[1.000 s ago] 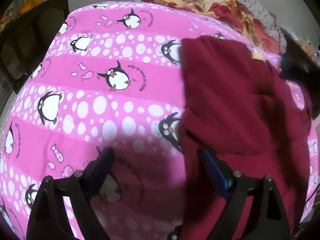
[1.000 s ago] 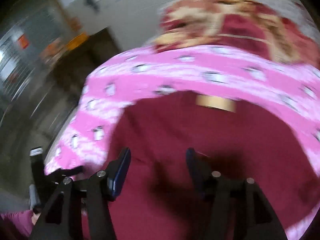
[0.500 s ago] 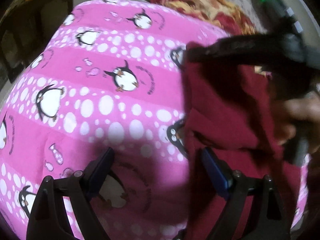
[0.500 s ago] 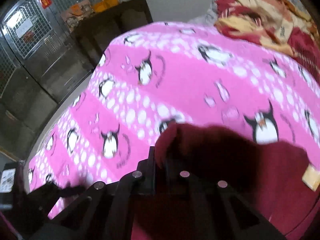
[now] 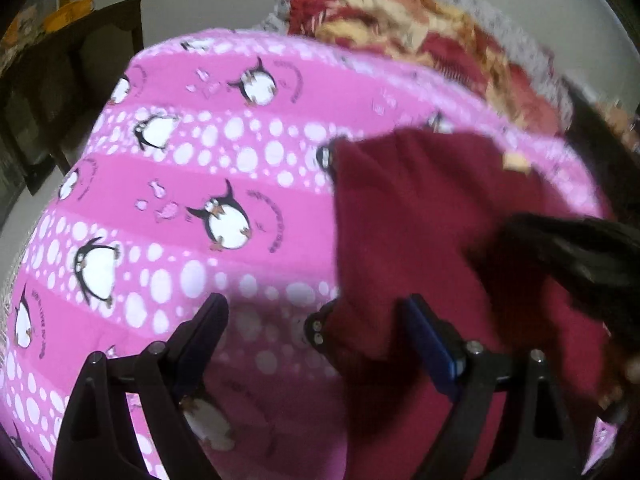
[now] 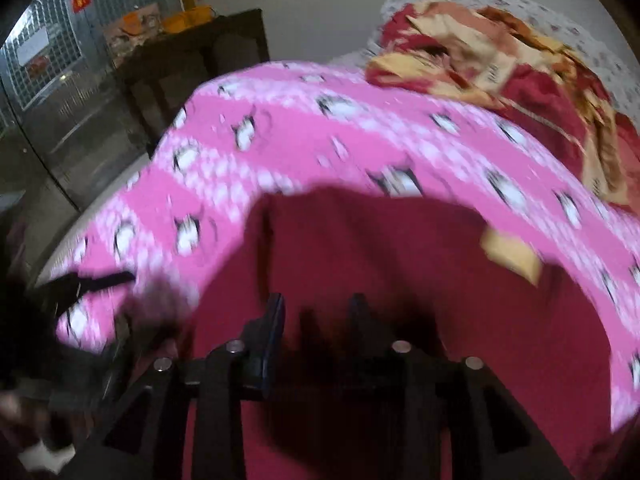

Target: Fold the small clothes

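Maroon garment (image 5: pixel 416 216) is lying flat on the pink penguin-print bedsheet (image 5: pixel 240 184), toward the right side of the left wrist view and filling the lower middle of the right wrist view (image 6: pixel 360 248). A small tan label (image 5: pixel 516 162) is sitting at the garment's far edge, also showing in the right view (image 6: pixel 512 254). The garment's left edge is running roughly straight down the sheet, with a penguin print poking out beside it.

Left gripper (image 5: pixel 316 328) is hanging over the spot where the garment's left edge meets bare sheet, jaws spread wide and released, nothing pinched; one finger is sitting over pink sheet, the other over maroon cloth. Whether the tips are touching the fabric, cannot tell.

Right gripper (image 6: pixel 316 308) is pointing down at the garment's near part, jaws partly apart and opening, gap narrow. Dark cloth and shadow are showing in the gap; no fabric looks pinched, though blur is making this hard to confirm. The same gripper is showing as a dark blurred shape at the right edge of the left view (image 5: pixel 576 248).

A red and yellow floral blanket (image 6: pixel 520 76) is bunched at the bed's far end. Dark wooden furniture (image 6: pixel 192 60) is standing off the bed's far left corner.
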Demonstrator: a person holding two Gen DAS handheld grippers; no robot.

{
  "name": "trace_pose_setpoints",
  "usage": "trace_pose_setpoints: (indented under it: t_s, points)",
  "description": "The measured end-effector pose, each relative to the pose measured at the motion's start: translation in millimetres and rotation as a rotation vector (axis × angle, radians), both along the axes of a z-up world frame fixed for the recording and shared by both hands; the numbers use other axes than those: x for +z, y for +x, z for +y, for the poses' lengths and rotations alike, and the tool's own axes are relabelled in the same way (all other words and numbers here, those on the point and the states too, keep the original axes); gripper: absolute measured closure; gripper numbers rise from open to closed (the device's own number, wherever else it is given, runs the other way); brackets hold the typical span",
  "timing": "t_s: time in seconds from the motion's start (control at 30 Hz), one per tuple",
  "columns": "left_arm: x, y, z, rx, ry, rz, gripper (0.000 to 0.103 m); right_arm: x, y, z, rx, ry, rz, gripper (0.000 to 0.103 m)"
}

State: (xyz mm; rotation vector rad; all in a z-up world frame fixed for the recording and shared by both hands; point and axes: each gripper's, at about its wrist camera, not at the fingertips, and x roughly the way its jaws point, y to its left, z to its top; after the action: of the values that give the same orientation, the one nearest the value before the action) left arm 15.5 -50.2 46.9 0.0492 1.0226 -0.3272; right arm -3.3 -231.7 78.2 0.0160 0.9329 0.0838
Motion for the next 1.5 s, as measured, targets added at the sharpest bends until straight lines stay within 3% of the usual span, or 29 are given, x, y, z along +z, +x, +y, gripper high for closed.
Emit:
trace_pose_setpoints:
  t_s: [0.1,0.17,0.27,0.33,0.4,0.53,0.7,0.77,0.8,0.87,0.97,1.07,1.17,1.27,1.37,1.5]
  points:
    - [-25.0,7.5,-9.1,0.009,0.082,0.048,0.015,-28.9,-16.0,-21.1,-0.082,-0.055,0.101,0.067]
    - [-28.9,8.5,-6.6,0.021,0.062,0.062,0.015,-39.6,-24.3,-34.2,-0.118,-0.007,0.14,0.067]
    - [-24.8,7.1,-3.3,0.03,0.053,0.065,0.015,-16.2,-51.8,-58.1,-0.161,0.056,0.043,0.066]
    - [-24.3,6.6,-3.3,0.026,0.066,0.062,0.015,4.4,-73.3,-84.3,-0.231,0.038,-0.026,0.055]
    - [-24.0,5.4,-2.3,0.024,0.074,0.059,0.015,18.5,-94.6,-120.4,-0.335,0.019,-0.072,0.034]
    - [-25.5,4.9,-5.0,0.027,0.073,0.061,0.015,18.0,-115.0,-175.8,-0.497,0.046,-0.048,0.033]
    - [-29.1,2.2,-3.4,0.053,0.053,0.075,0.014,-9.2,-98.1,-183.9,-0.479,0.127,0.011,0.034]
    - [-29.5,1.7,-3.7,0.06,0.056,0.077,0.013,-14.4,-91.3,-176.7,-0.471,0.094,0.042,0.068]
    - [-29.3,1.6,-3.8,0.061,0.059,0.077,0.013,-12.1,-92.3,-169.2,-0.478,0.026,0.034,0.092]
    - [-29.6,1.3,-4.2,0.06,0.063,0.075,0.013,0.9,-101.9,-163.4,-0.491,-0.032,-0.033,0.095]
    - [-31.5,1.0,-4.2,0.063,0.06,0.07,0.011,10.8,-117.0,-174.1,-0.549,-0.029,-0.08,0.096]
    - [-32.9,0.9,-6.8,0.06,0.065,0.064,0.01,-6.1,-121.3,-198.1,-0.615,0.039,-0.028,0.096]
    - [-29.1,0.4,-6.9,0.055,0.07,0.06,0.01,-11.5,-126.2,-204.2,-0.658,0.022,-0.008,0.098]
    - [-14.9,-4.8,-7.8,0.044,0.072,0.011,0.01,3.0,-143.7,-208.2,-0.641,0.154,-0.086,0.098]
    - [3.6,-5.3,-9.3,0.042,0.029,-0.042,0.01,17.3,-139.3,-193.3,-0.572,0.144,-0.089,0.095]
    - [15.8,6.3,-20.0,0.047,-0.007,-0.06,0.01,16.8,-118.5,-164.0,-0.466,0.184,-0.066,0.062]
